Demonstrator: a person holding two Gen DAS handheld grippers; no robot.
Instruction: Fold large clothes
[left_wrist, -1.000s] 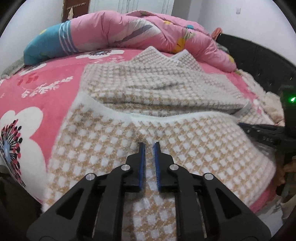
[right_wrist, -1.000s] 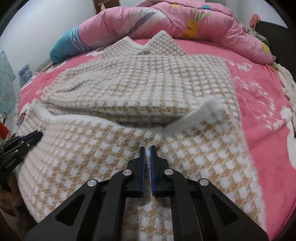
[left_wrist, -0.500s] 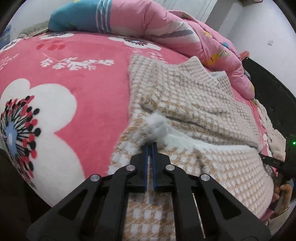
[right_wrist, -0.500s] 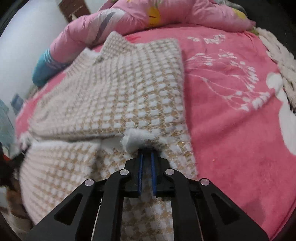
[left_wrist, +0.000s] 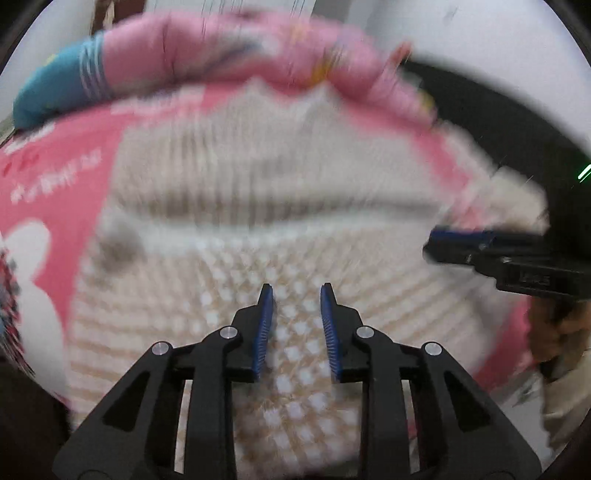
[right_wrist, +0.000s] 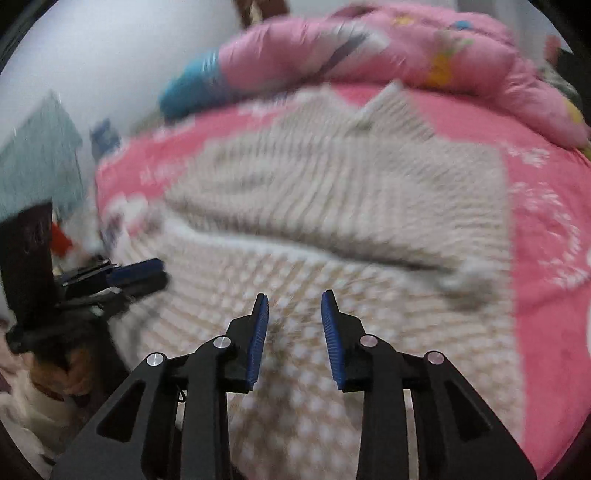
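Now both grippers, left and right, have just been opening, nothing between their jaws, above the sweater on the bed. Its folded-up hem looks loose and could slide back.

Pink floral bedsheet beyond and beside the fingers; rolled pink quilt farther ahead, teal end leftward.
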